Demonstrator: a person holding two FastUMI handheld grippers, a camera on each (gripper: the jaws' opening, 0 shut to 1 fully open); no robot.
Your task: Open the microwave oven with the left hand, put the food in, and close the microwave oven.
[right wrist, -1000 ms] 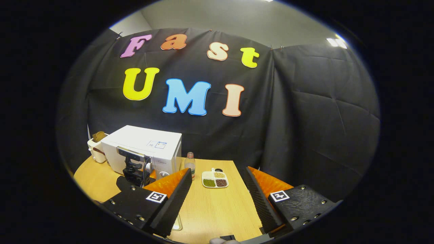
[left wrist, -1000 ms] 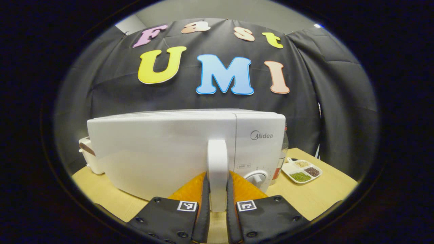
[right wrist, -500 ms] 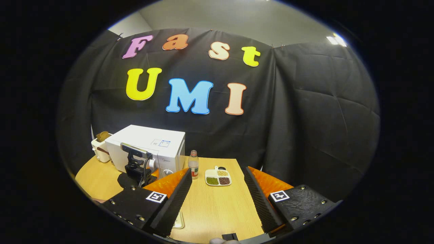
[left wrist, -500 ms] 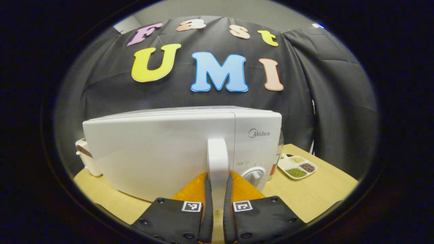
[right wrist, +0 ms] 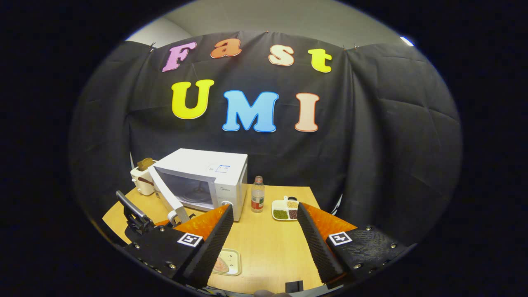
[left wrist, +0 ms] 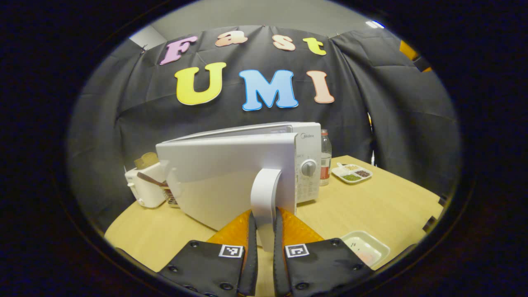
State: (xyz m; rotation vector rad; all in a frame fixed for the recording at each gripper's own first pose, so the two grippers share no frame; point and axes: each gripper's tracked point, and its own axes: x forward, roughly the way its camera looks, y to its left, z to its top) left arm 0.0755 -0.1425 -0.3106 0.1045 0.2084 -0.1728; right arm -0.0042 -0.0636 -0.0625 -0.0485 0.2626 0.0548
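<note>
The left gripper (left wrist: 263, 243) pinches the door handle (left wrist: 264, 198) of the half-open microwave (right wrist: 206, 177); the right gripper (right wrist: 264, 243) hangs wide open, holding nothing, above the food tray (right wrist: 226, 261).

You see a white microwave oven (left wrist: 231, 173) with a white door handle (left wrist: 264, 198) on a pale wood-grain table (right wrist: 268, 243). The divided dish (right wrist: 285, 209) is white, holding green, dark brown and tan fillings. The food tray (right wrist: 227, 262) is cream with pinkish food.
</note>
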